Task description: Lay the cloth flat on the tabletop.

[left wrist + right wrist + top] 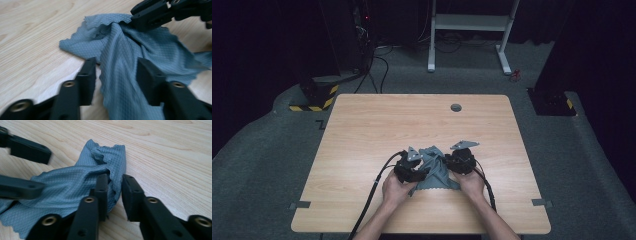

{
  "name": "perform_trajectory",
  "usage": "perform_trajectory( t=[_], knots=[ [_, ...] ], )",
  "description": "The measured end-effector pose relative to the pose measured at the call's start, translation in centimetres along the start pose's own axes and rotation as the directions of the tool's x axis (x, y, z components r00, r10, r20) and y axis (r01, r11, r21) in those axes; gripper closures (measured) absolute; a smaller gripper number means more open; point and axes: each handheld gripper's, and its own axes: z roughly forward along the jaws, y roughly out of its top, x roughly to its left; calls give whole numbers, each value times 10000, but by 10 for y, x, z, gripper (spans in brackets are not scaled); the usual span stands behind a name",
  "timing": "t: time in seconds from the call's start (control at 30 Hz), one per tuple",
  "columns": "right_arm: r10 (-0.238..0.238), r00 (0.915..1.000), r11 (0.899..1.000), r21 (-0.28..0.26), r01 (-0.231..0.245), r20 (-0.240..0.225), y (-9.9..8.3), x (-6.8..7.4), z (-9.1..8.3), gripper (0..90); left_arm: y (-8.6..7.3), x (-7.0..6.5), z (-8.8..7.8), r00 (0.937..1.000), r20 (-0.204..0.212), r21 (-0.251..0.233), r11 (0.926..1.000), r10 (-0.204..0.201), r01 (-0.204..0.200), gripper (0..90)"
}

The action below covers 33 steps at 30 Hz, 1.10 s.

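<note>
A grey cloth [434, 172] lies bunched on the wooden counter [377, 130], near the edge closest to the person, between the two hands.

The left tongs [116, 66] sit at the cloth's left side in the high view. In the left gripper view their jaws stand well apart with a fold of cloth running up between them; the pads do not press on it.

The right tongs [115, 185] sit at the cloth's right side. In the right gripper view their jaws are close together, with a narrow gap, and a ruffled edge of the cloth hangs between them, lying against the left jaw. Whether both pads pinch it, I cannot tell.

Both hands rest low over the counter, cables trailing back towards the person.
</note>
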Motion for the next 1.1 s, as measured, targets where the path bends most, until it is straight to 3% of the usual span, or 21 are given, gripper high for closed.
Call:
perform_trajectory(
  t=[0.07, 0.1, 0.17, 0.23, 0.43, 0.5, 0.63, 0.67, 0.83, 0.87, 1.0, 1.1],
  knots=[
    [-111, 9999, 9999, 24, 111, 12, 1, -1, 1, 821, 2, 1, 4, 10000, 99, 151, 9999, -16, 15, 637],
    [-97, 9999, 9999, 99, 96, 33, 1, 0, 1, 853, 3, 1, 6, 9999, 140, 283, 9996, -11, 8, 637],
    [-245, 9997, 9996, 129, 244, 98, 2, 0, 1, 894, 3, 3, 9, 9997, 243, 370, 9993, -38, 29, 797],
    [-289, 9995, 9995, 140, 287, 139, 3, 0, -1, 897, 4, 4, 5, 9998, 201, 318, 9995, 9, -15, 868],
    [-286, 9992, 9995, -96, 289, 287, 2, -5, -14, 897, 1, 9, -14, 9999, 113, 7, 10000, -88, 88, 883],
    [-171, 9992, 9998, -96, 175, 365, -3, -12, -24, 897, -9, 15, -23, 9993, 138, 59, 9993, -361, 361, 883],
    [-229, 9991, 9996, 156, 224, 370, -14, -16, -28, 897, -23, 17, -25, 9991, 10, 408, 9982, -432, 431, 882],
    [-322, 9986, 9988, 387, 306, 421, -22, -18, -28, 897, -30, 19, -26, 9984, 4, 502, 9972, -559, 558, 879],
    [-95, 9992, 9983, 586, 72, 393, -32, -22, -27, 894, -35, 22, -31, 9953, 142, 523, 9941, -958, 950, 870],
    [24, 9989, 9986, 532, -50, 476, -32, -23, -28, 858, -33, 23, -32, 9931, 175, 531, 9919, -1162, 1151, 823],
    [-109, 9989, 9999, 94, 105, 458, -23, -19, -31, 763, -26, 26, -34, 9928, 98, 241, 9926, -1195, 1193, 596],
    [-304, 9983, 9995, -52, 307, 496, -17, -16, -28, 715, -16, 26, -28, 9918, 53, 25, 9919, -1273, 1273, 523]
  ],
)
